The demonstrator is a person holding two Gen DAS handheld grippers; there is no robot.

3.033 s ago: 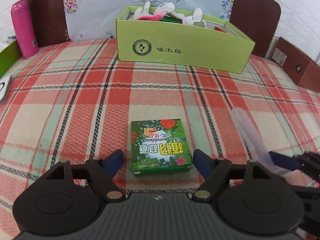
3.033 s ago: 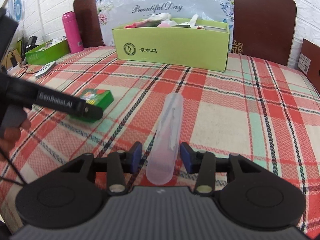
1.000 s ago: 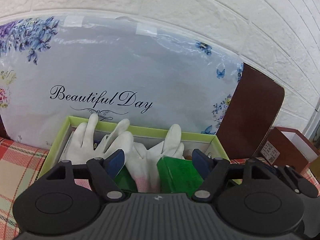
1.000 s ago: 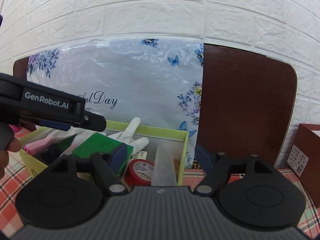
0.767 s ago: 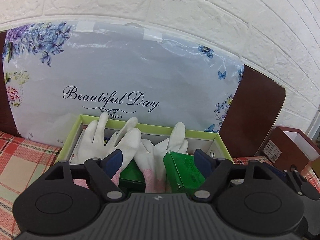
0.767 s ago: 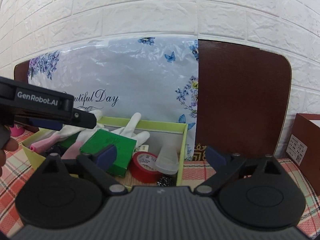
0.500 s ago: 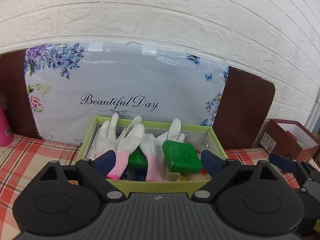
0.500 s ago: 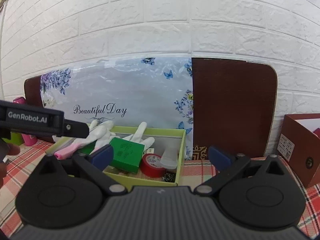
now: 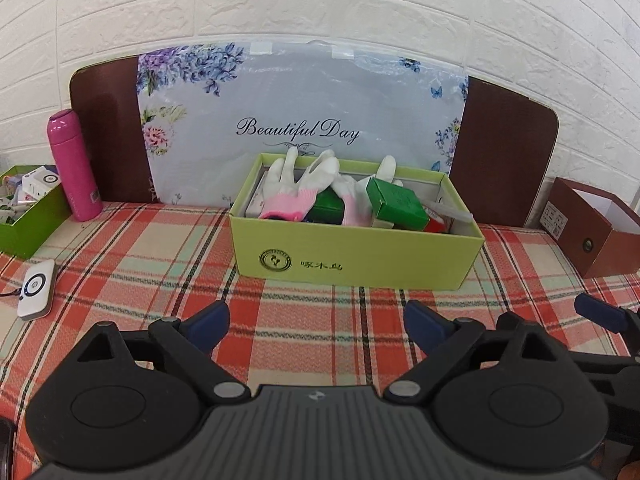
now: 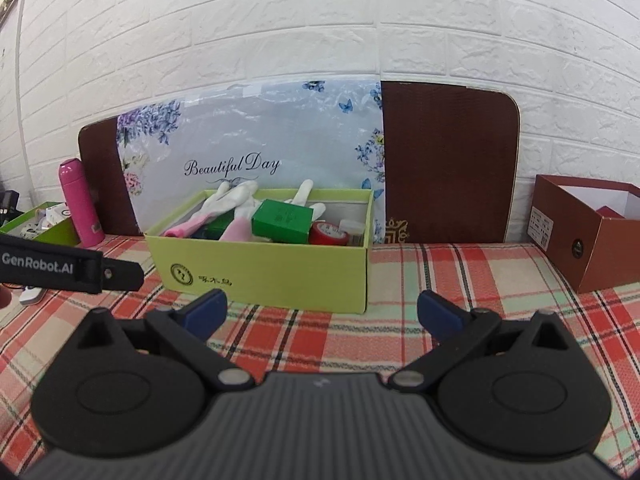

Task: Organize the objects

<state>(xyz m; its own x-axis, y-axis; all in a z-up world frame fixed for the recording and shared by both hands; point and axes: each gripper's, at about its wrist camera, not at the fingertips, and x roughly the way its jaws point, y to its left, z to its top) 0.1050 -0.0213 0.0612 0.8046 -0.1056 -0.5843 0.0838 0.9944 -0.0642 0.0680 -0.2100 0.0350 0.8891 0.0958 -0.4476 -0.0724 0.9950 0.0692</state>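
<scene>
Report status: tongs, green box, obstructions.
Left tongs and right tongs open, empty. Small green box lies in the lime carton. Nothing in the way.

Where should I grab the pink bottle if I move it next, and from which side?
Grip the pink bottle across its straight round body, about mid-height, coming level from the front. It stands upright at the headboard, with a green tray close on one side, so the front looks freest.

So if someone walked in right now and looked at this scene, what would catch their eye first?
Probably the lime-green box in the middle of the plaid tablecloth, crammed with white gloves, a green carton and a roll of red tape. Behind it stands a floral "Beautiful Day" bag against the white brick wall, with a bright pink bottle off to the left.
</scene>
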